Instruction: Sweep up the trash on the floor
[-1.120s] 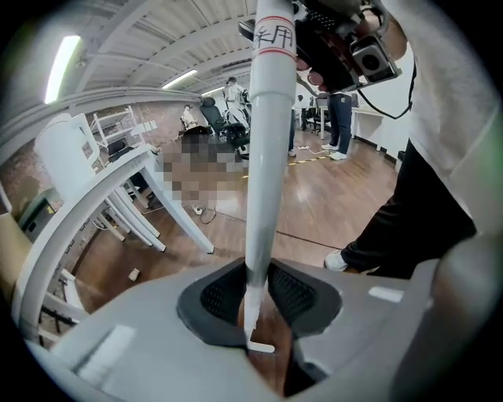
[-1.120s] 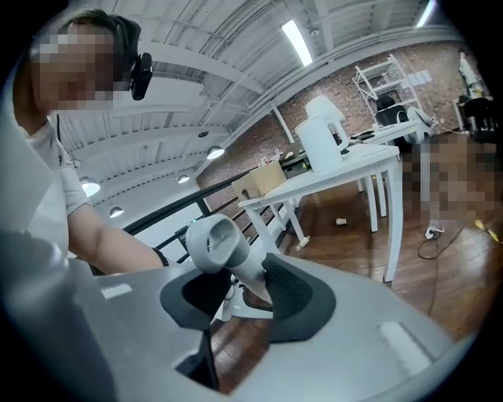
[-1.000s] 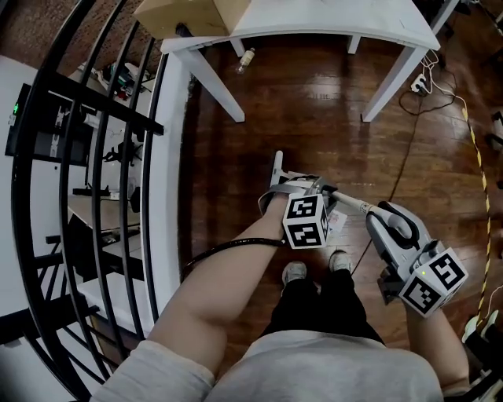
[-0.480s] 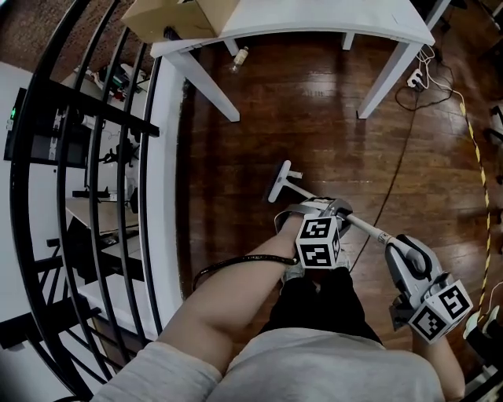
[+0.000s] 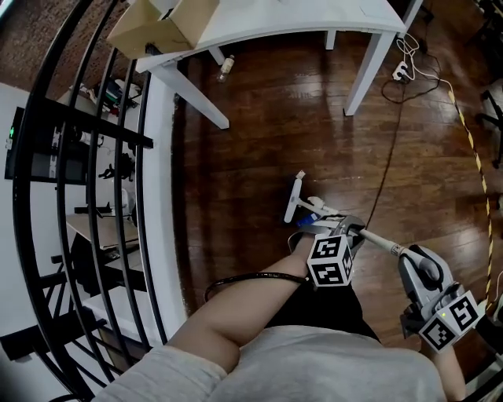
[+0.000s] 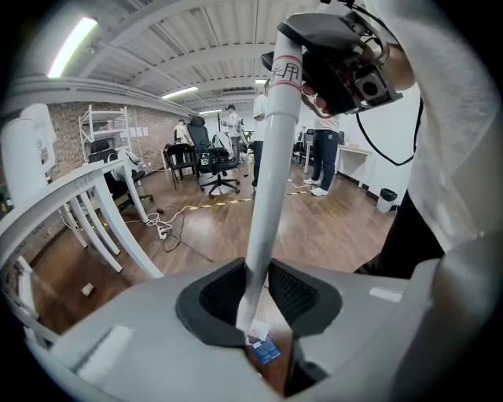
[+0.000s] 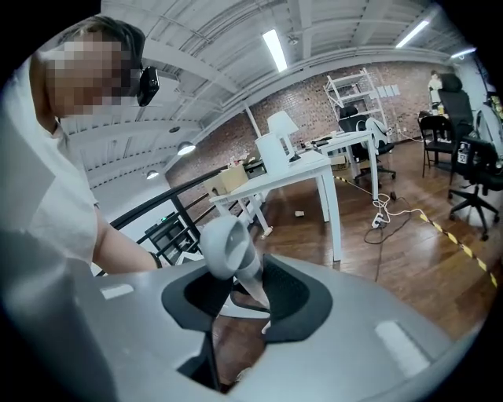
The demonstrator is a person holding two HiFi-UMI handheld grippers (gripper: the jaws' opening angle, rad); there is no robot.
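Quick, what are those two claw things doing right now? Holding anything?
Left gripper: shut on the broom pole, partway along it.
Right gripper: shut on the broom pole's rounded top end.

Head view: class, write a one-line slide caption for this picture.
A white long-handled sweeper, clamped by the left gripper and the right gripper, angled over the dark wooden floor.

A dark brown wooden plank floor [image 5: 267, 133] shines glossy. The pale grey tubular broom handle [image 6: 266, 180] looks smooth. A white-painted table [image 5: 299, 16] looks matt; a tan cardboard box [image 5: 153, 25], dull.
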